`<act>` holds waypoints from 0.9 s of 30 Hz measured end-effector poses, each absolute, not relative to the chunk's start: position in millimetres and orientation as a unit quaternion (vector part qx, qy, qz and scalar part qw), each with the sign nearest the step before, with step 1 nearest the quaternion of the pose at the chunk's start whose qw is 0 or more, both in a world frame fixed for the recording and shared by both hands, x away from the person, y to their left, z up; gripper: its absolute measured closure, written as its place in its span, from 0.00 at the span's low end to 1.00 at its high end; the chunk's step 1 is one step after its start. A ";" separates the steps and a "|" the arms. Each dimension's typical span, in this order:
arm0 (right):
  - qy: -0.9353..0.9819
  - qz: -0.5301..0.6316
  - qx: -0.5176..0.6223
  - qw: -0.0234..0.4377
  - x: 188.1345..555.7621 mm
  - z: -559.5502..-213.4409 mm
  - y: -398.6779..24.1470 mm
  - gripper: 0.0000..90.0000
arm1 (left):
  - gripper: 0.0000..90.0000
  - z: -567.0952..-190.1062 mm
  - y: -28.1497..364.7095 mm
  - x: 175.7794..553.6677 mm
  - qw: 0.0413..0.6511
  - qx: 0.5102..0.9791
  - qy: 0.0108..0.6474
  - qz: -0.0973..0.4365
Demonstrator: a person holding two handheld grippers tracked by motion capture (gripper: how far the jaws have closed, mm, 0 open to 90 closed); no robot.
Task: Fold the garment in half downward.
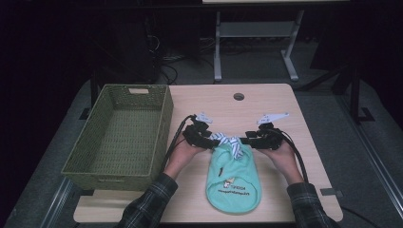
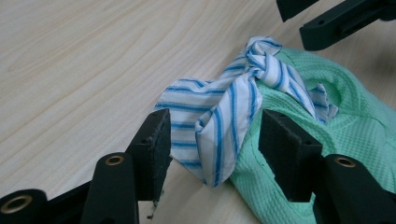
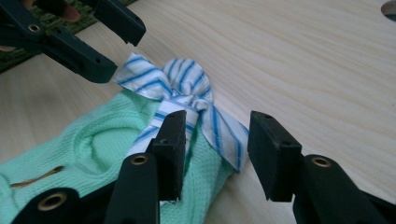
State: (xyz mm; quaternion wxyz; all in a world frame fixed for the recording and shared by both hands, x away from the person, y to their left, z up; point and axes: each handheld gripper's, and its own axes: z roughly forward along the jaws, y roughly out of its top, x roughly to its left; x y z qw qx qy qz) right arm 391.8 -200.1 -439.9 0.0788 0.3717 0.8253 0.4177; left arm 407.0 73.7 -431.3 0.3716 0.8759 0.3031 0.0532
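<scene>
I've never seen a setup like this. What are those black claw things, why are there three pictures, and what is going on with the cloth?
No machine moves here: a person sits at a wooden table and holds a hand tool with two black jaws in each hand. The high view looks down from above and shows the left gripper and right gripper, both pointing inward at a mint green garment. The other two pictures come from small cameras riding on each tool, looking along its jaws.

At the garment's top edge sits a blue-striped white bow. One tail of it lies between the left gripper's jaws, another between the right gripper's jaws. In both, the jaws stand apart and do not clamp the fabric, so nothing is held.

A woven green basket stands to the left.
</scene>
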 end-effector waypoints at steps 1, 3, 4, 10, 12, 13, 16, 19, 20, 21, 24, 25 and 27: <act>0.826 0.416 0.372 0.076 393.2 -442.1 -200.5 0.62 | 0.49 -433.4 72.6 407.5 0.371 0.876 0.305 0.053; 0.827 0.413 0.375 0.075 395.7 -446.3 -200.6 0.62 | 0.50 -436.3 72.3 409.2 0.360 0.882 0.300 0.054; 0.826 0.413 0.378 0.071 396.7 -447.9 -200.5 0.62 | 0.50 -438.2 71.7 409.7 0.361 0.880 0.304 0.054; 0.830 0.406 0.378 0.059 402.8 -458.6 -200.5 0.65 | 0.58 -445.1 71.5 414.4 0.352 0.886 0.297 0.049; 0.829 0.403 0.383 0.052 403.8 -461.4 -199.5 0.66 | 0.60 -447.7 70.3 415.1 0.347 0.890 0.293 0.047; 0.832 0.402 0.378 0.053 404.3 -463.1 -199.3 0.68 | 0.61 -449.3 69.1 415.0 0.347 0.889 0.295 0.046; 0.836 0.395 0.376 0.053 404.3 -465.8 -197.2 0.74 | 0.68 -452.7 67.1 415.5 0.338 0.895 0.289 0.040; 0.838 0.392 0.377 0.050 404.6 -467.9 -196.9 0.79 | 0.75 -455.1 65.2 415.3 0.336 0.896 0.288 0.037; 0.839 0.392 0.374 0.051 404.9 -468.6 -197.5 0.82 | 0.78 -455.4 65.2 415.3 0.334 0.897 0.287 0.035; 0.839 0.392 0.373 0.051 404.6 -468.9 -197.5 0.84 | 0.81 -455.5 65.2 415.3 0.332 0.898 0.287 0.034; 0.841 0.388 0.373 0.052 404.1 -469.5 -197.4 0.88 | 0.88 -455.2 65.4 415.3 0.327 0.901 0.284 0.034; 0.841 0.388 0.375 0.050 403.7 -469.5 -196.9 0.89 | 0.91 -455.0 65.4 415.2 0.328 0.899 0.287 0.033; 0.844 0.385 0.370 0.053 404.0 -470.0 -196.8 0.91 | 0.93 -454.2 66.3 415.6 0.330 0.898 0.291 0.032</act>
